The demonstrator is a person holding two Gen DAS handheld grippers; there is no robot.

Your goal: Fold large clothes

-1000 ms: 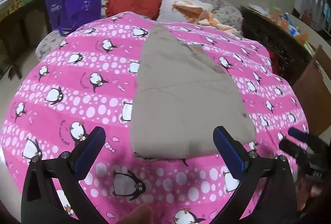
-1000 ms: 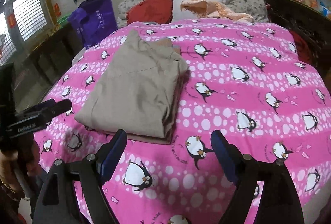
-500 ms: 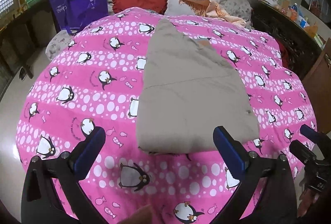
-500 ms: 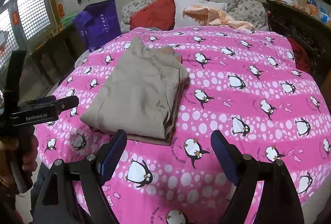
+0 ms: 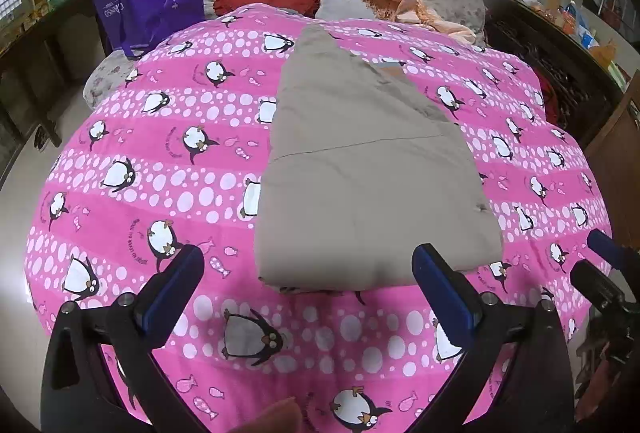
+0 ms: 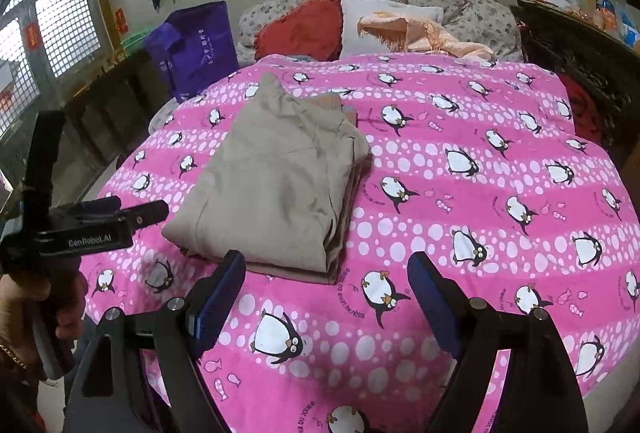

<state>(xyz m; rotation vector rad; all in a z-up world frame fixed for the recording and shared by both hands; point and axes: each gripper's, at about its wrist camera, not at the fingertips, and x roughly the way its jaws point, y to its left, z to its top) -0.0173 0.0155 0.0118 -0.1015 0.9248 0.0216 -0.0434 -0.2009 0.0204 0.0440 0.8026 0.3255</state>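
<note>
Apparently done | beige garment (image 5: 368, 169) — folded into a layered stack, flat on the penguin quilt (image 5: 160, 153), left of its middle | left gripper (image 5: 308, 289) wide, empty, just short of the stack | right gripper (image 6: 326, 297) wide, empty — beside its near-right corner | left: perhaps squaring edges

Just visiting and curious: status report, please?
Left tool and right tool open, empty, above the bed. Beige garment folded flat on penguin quilt. Nothing in the way.
</note>
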